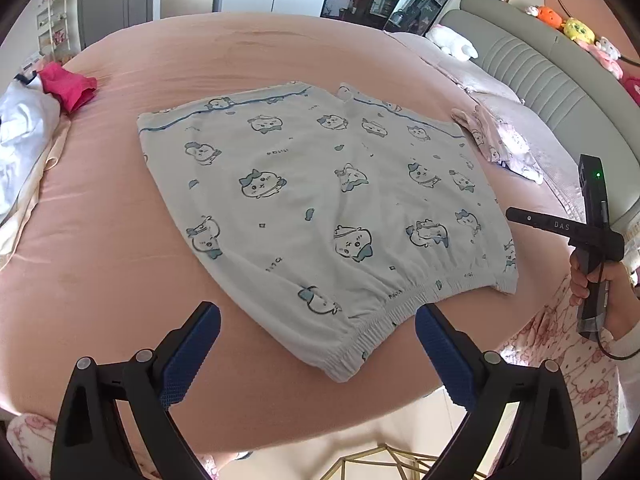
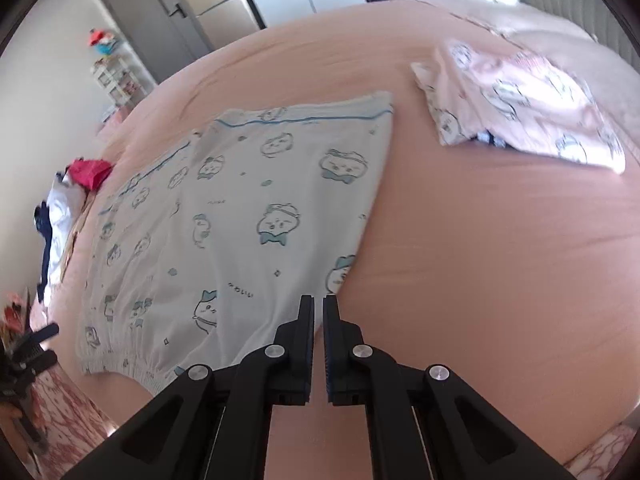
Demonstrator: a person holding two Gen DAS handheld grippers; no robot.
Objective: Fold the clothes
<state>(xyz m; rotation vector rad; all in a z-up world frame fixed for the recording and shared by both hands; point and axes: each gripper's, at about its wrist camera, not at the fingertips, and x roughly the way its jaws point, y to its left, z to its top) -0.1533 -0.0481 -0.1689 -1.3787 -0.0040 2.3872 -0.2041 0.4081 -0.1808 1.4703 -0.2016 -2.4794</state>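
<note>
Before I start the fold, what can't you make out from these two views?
- Right claw: shut at the shorts' waistband corner; whether it pinches fabric, its own fingers hide that.
- Folded pink garment: blurred in the right wrist view, and half cut off by the shorts in the left.
- Clothes pile: cut off at the left edge.
- Left claw: open above the waistband; contact unclear.

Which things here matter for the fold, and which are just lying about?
For the job:
- blue-print shorts
- left tool, open
- right tool, shut, empty

Lying about:
- folded pink garment
- red cloth
- white clothes pile
- plush toys
</note>
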